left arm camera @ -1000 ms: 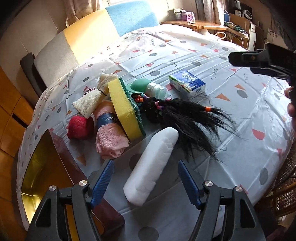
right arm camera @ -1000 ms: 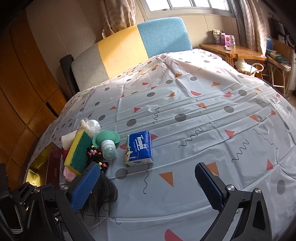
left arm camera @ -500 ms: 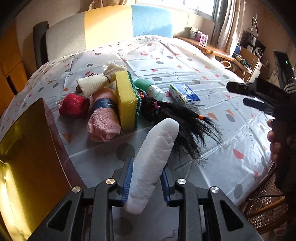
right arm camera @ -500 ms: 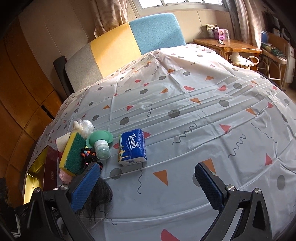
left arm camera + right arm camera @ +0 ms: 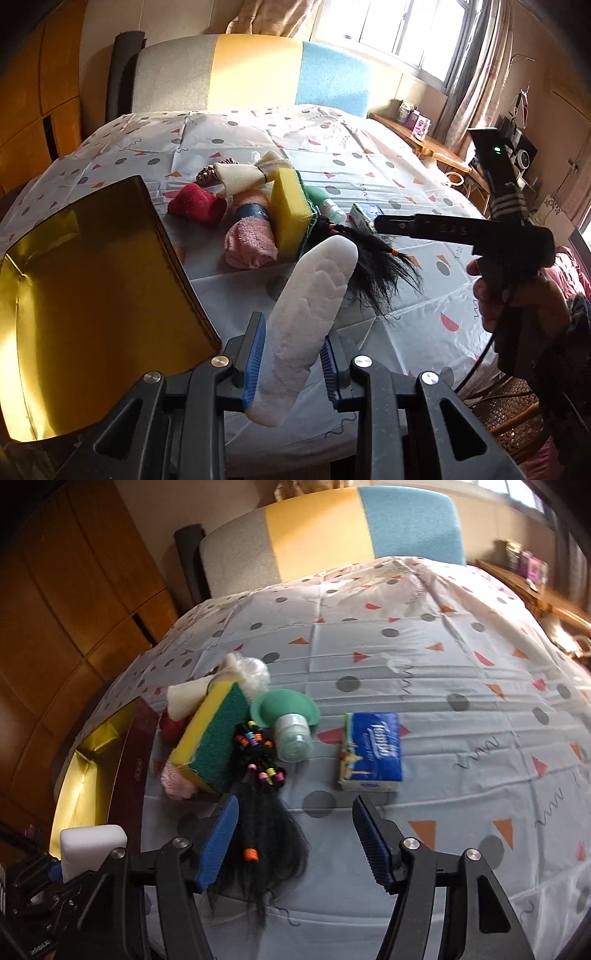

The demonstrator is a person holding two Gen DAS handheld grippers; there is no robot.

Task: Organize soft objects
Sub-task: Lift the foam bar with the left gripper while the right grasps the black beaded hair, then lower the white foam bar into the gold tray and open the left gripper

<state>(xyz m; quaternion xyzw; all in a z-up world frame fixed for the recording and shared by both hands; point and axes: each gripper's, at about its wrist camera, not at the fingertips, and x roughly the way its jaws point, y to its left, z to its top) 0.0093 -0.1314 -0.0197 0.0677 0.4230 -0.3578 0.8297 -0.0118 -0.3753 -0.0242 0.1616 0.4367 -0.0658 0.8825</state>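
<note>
My left gripper [image 5: 291, 350] is shut on a long white foam block [image 5: 310, 295], held up off the table beside the gold-lined box [image 5: 92, 266]. The block's end also shows in the right wrist view [image 5: 92, 845]. My right gripper [image 5: 295, 812] hangs low over the black hair bundle with coloured beads [image 5: 266, 834]. Its jaws are closing, the hair lies between them toward the left pad, and the pads do not press on it. Behind lie a yellow-green sponge [image 5: 214, 738], a pink towel roll [image 5: 251, 236], a red cloth [image 5: 195, 203] and a tied cream cloth [image 5: 247, 173].
A green bottle [image 5: 291, 734] and a blue tissue pack [image 5: 371, 749] lie just beyond the hair. A person's hand [image 5: 517, 299] grips the right tool. The patterned tablecloth [image 5: 443, 646] stretches back to a padded chair [image 5: 351, 528]. A wooden cabinet stands at the left.
My left gripper shut on the white foam block, lifted it and swung left toward the box. My right gripper moved down and left over the hair bundle and its jaws narrowed.
</note>
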